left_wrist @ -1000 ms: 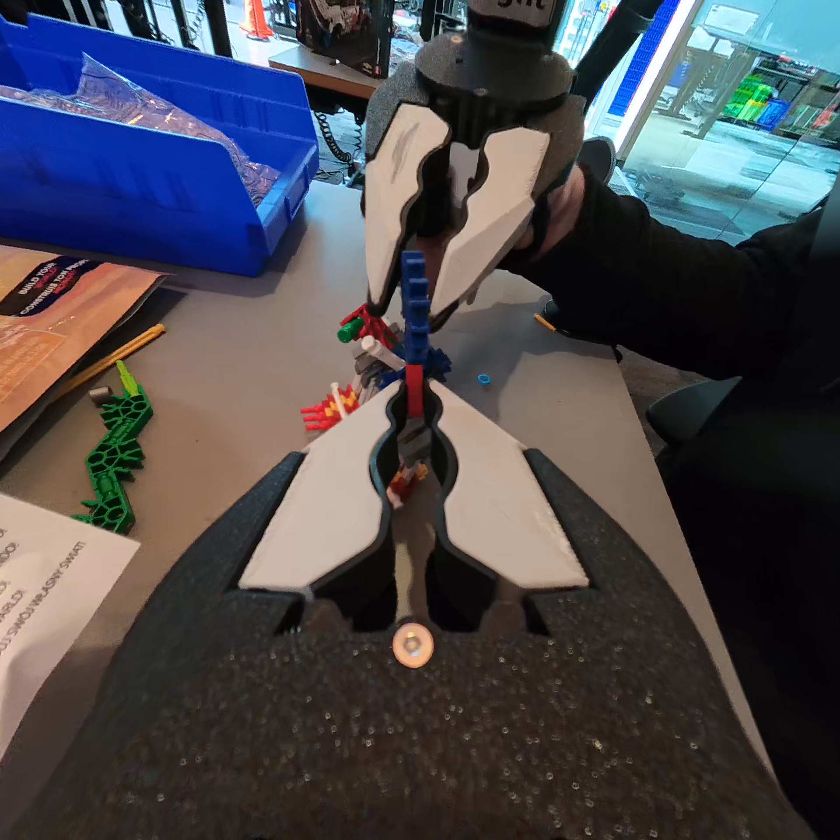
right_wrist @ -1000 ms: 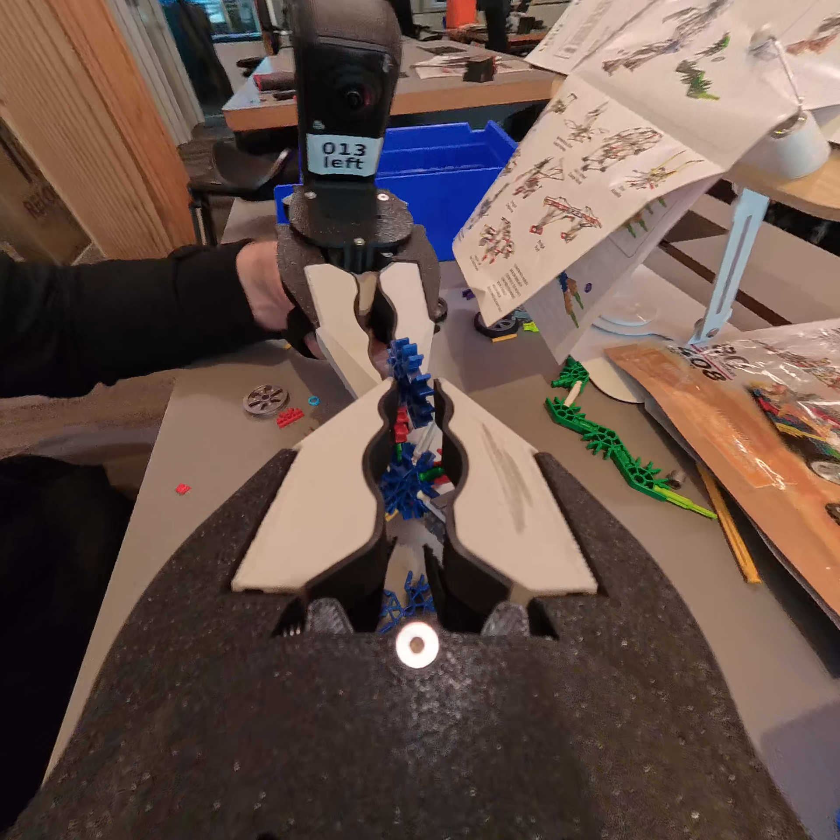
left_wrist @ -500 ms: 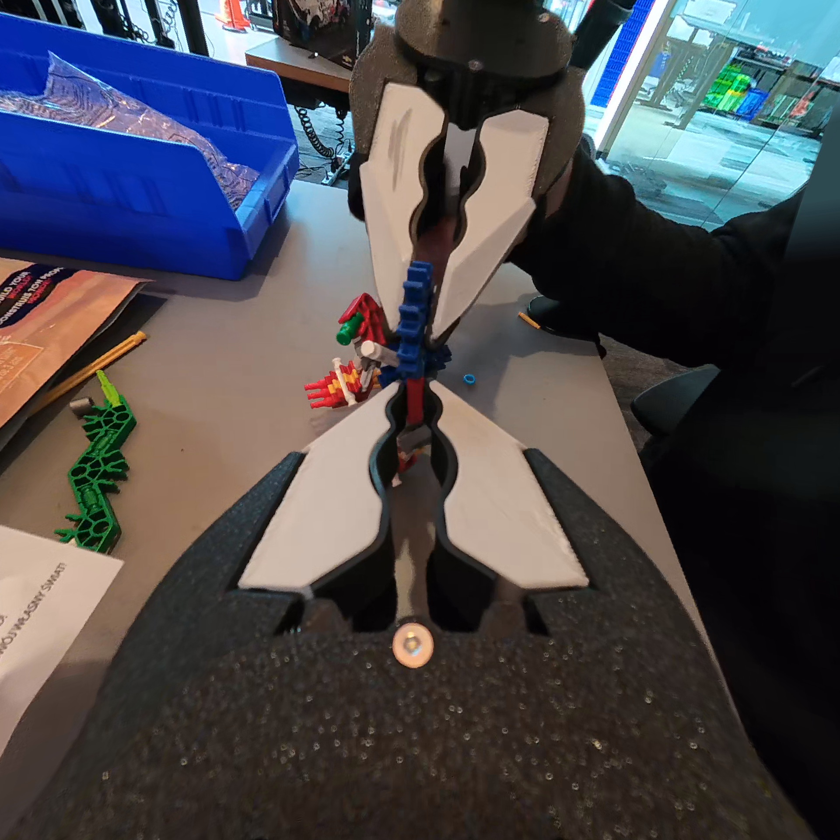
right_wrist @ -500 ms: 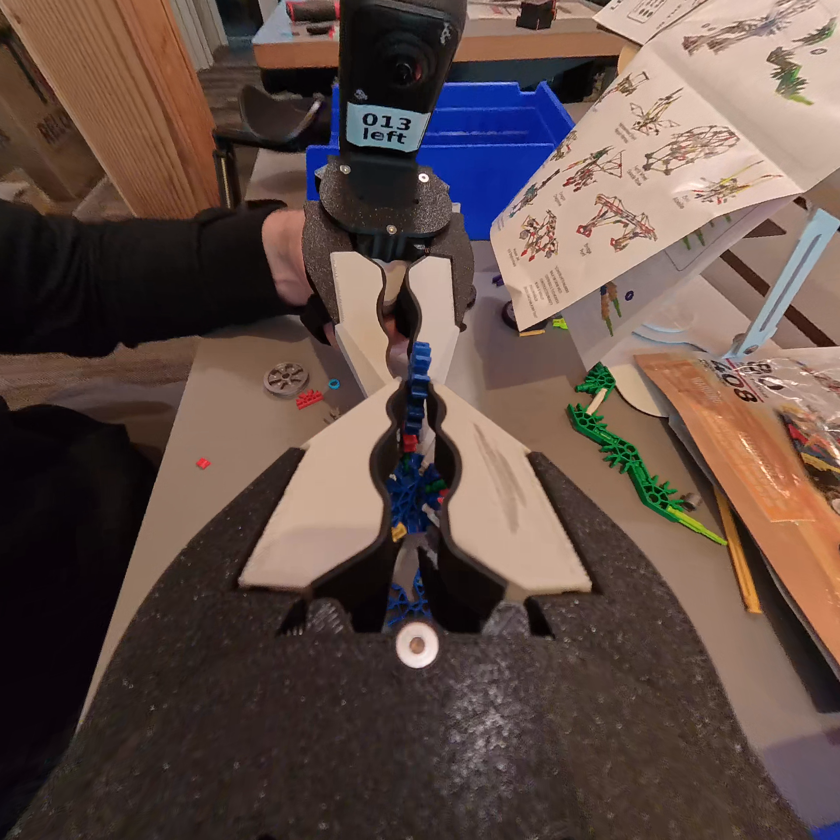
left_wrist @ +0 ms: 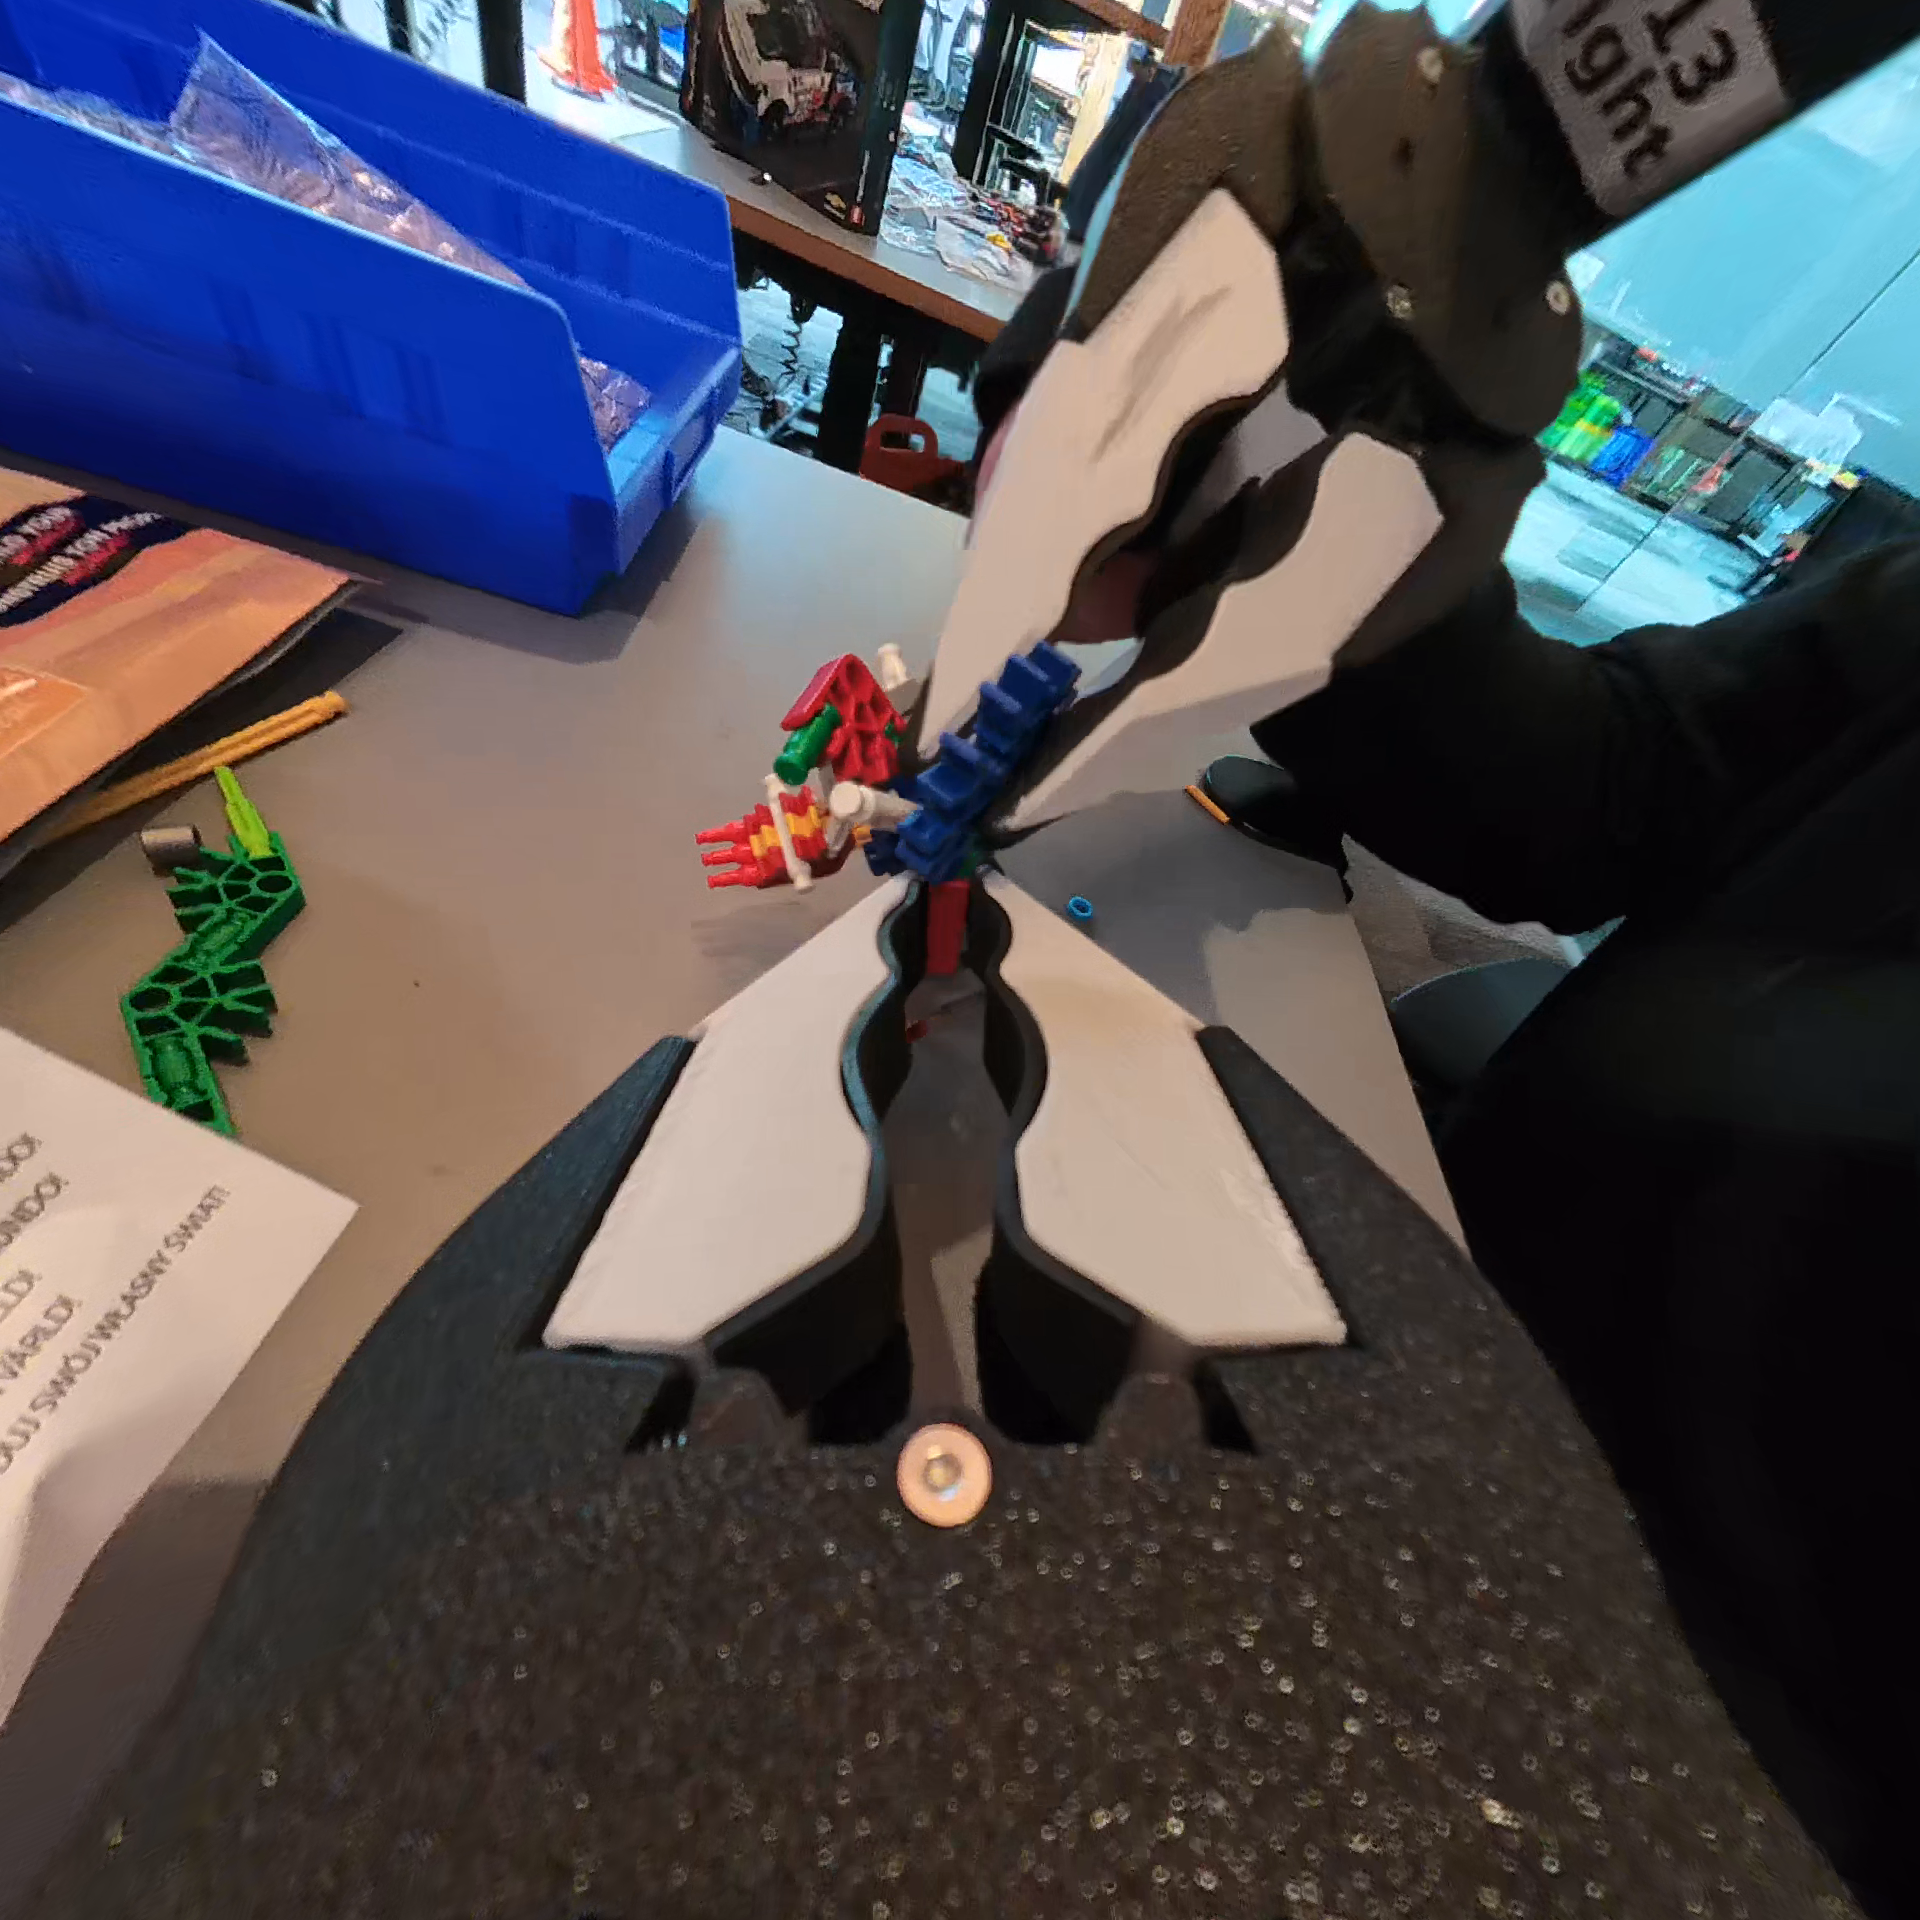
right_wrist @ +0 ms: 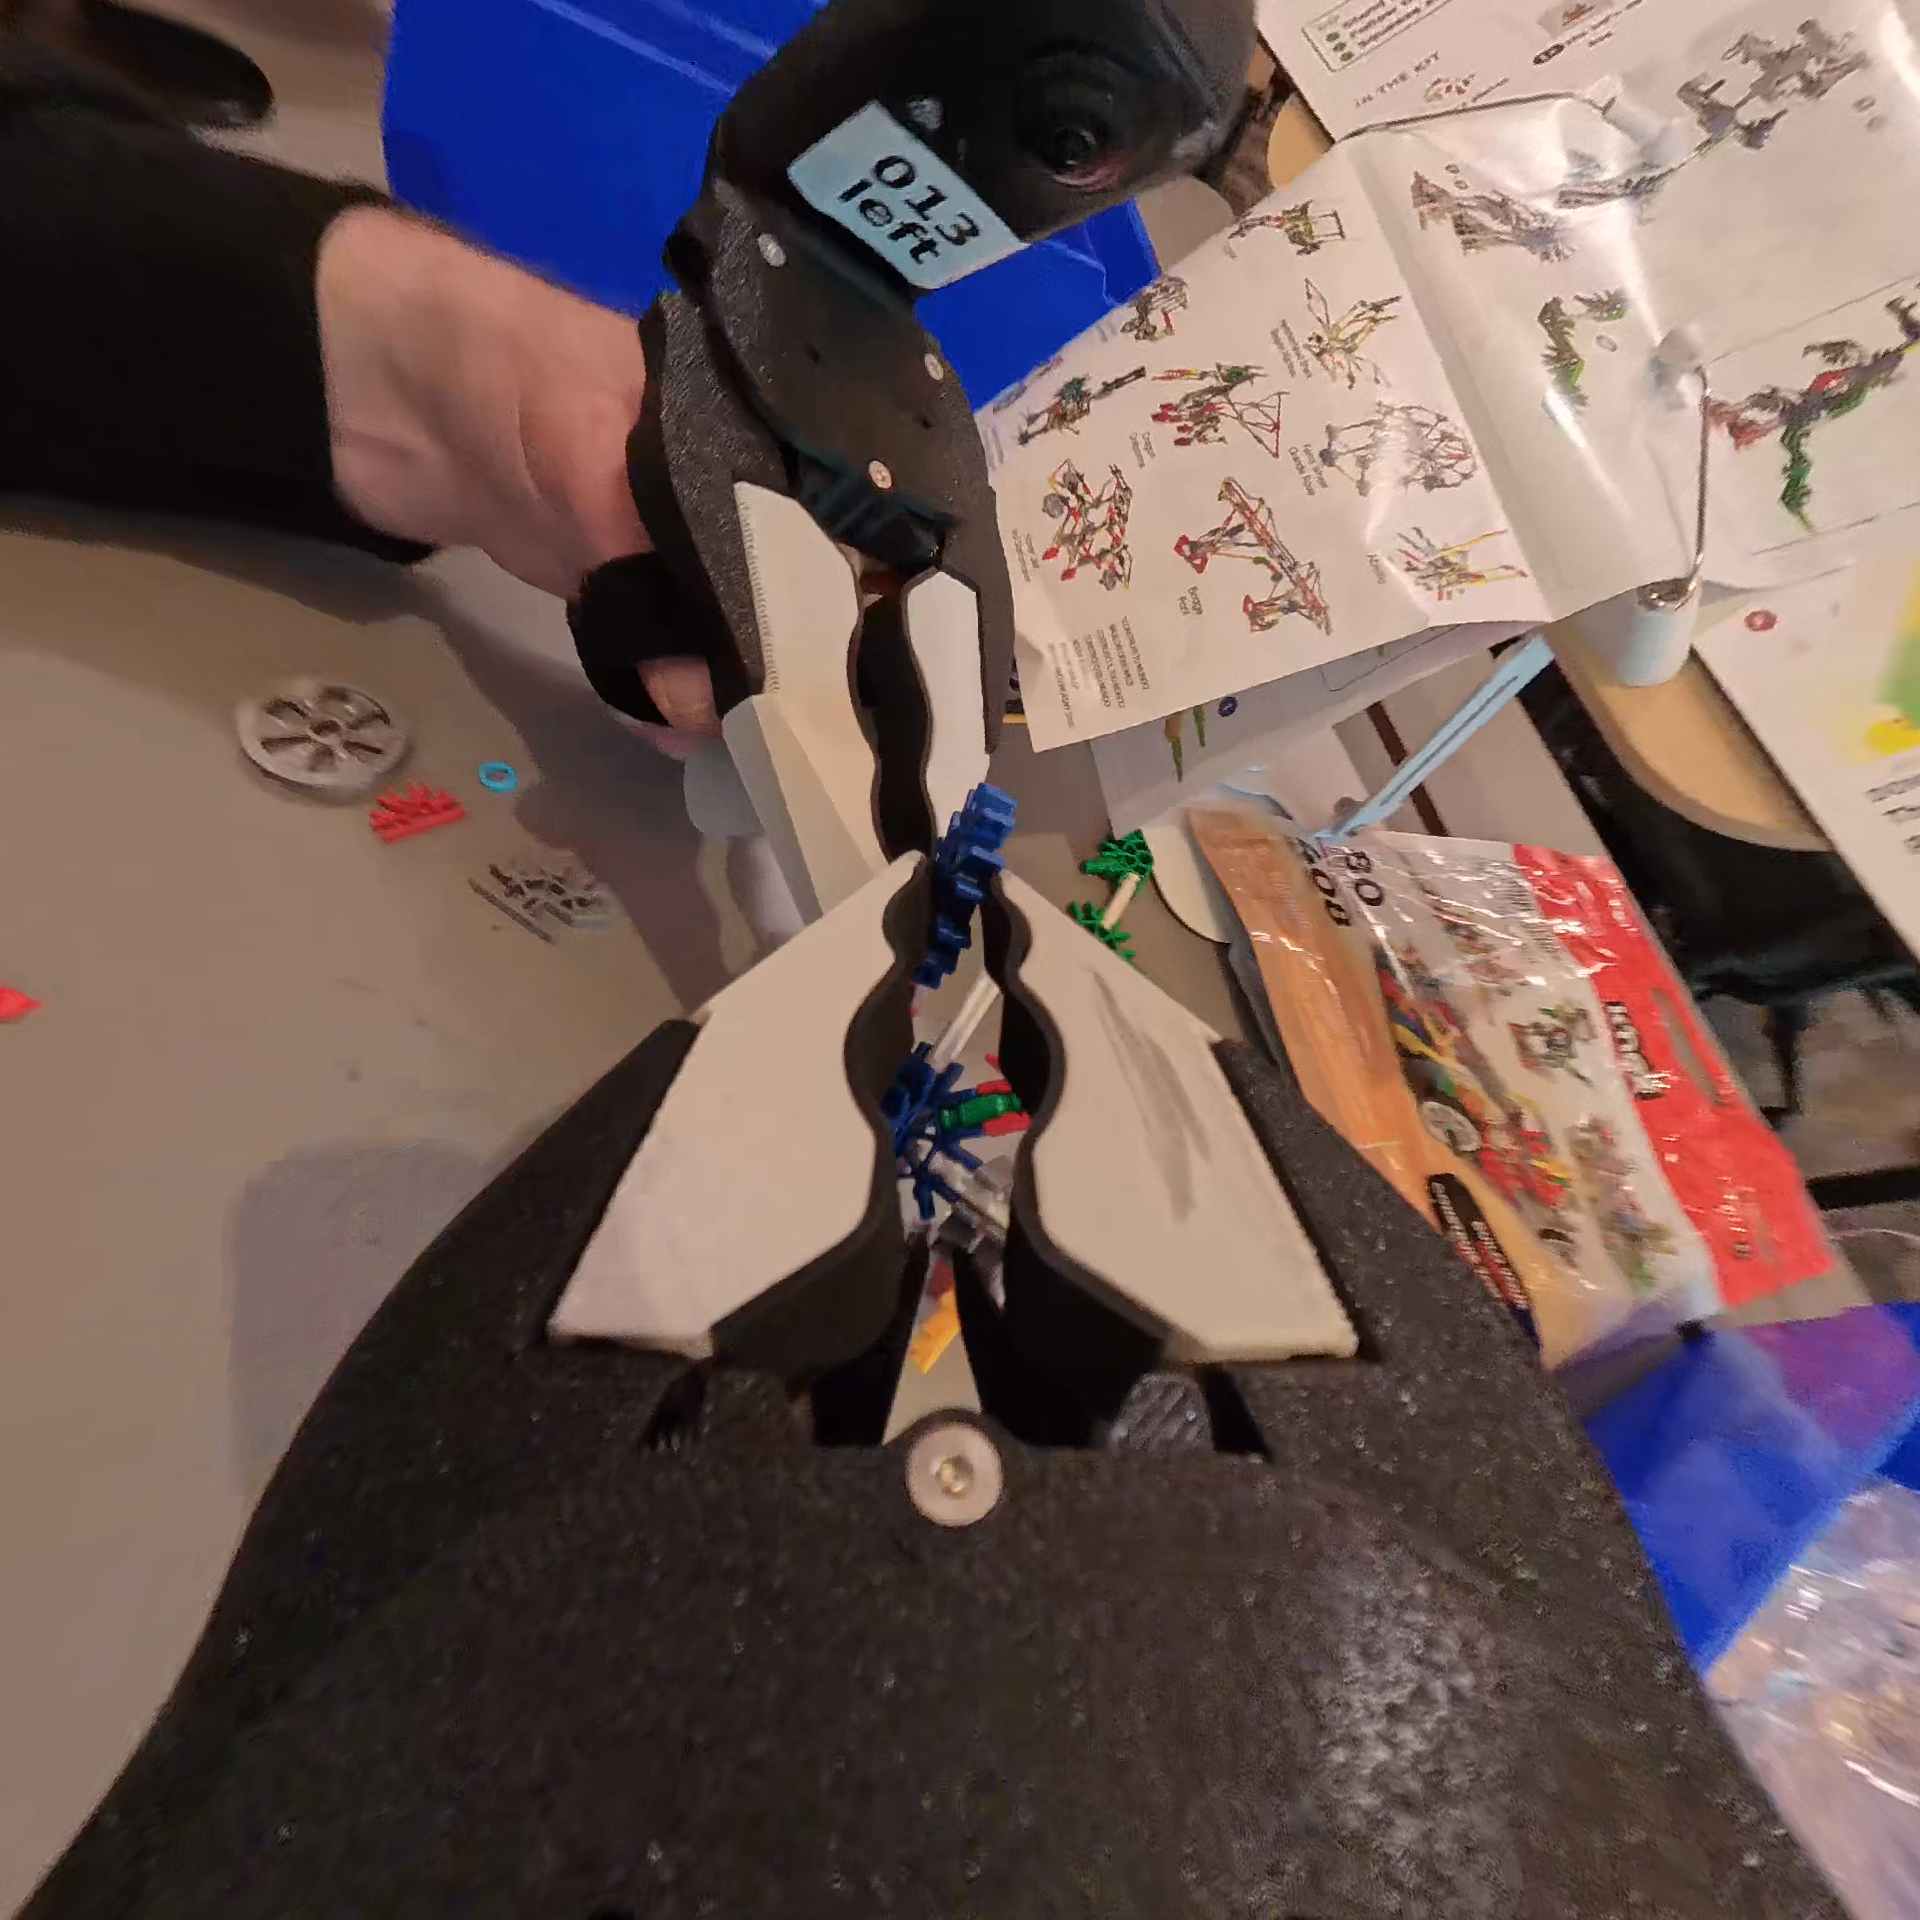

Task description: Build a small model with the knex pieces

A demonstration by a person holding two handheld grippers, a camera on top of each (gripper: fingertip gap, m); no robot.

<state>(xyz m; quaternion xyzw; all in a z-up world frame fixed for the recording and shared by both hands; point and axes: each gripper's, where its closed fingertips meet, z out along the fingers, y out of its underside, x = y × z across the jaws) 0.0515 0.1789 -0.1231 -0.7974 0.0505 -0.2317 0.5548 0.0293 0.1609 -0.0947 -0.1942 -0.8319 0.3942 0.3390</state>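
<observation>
A small toy assembly of plastic rods and connectors hangs between both grippers above the grey table (left_wrist: 520, 831). My left gripper (left_wrist: 940, 883) is shut on its red rod (left_wrist: 943, 925). My right gripper (left_wrist: 971, 774) comes in from the upper right and is shut on its blue toothed piece (left_wrist: 997, 738). A red connector (left_wrist: 847, 717) with a green rod and a red-and-yellow piece (left_wrist: 769, 842) stick out to the left. In the right wrist view my right gripper (right_wrist: 958, 878) clamps the blue piece (right_wrist: 977, 821), and my left gripper (right_wrist: 925, 831) meets it tip to tip.
A blue bin (left_wrist: 312, 312) stands at the back left. A green flat piece (left_wrist: 208, 966), a yellow rod (left_wrist: 208, 758) and a paper sheet (left_wrist: 104, 1299) lie left. A grey wheel (right_wrist: 320, 732), small loose parts (right_wrist: 416, 816), an instruction sheet (right_wrist: 1299, 468) and a parts bag (right_wrist: 1507, 1091) surround the work. My left and right fingertips are right by each other. From either gripper's tips it is about 20 cm to the grey wheel (right_wrist: 320, 732).
Both grippers have stayed shut on the assembly and have twisted against each other. The blue piece now leans right, and the right gripper has swung to the upper right.
</observation>
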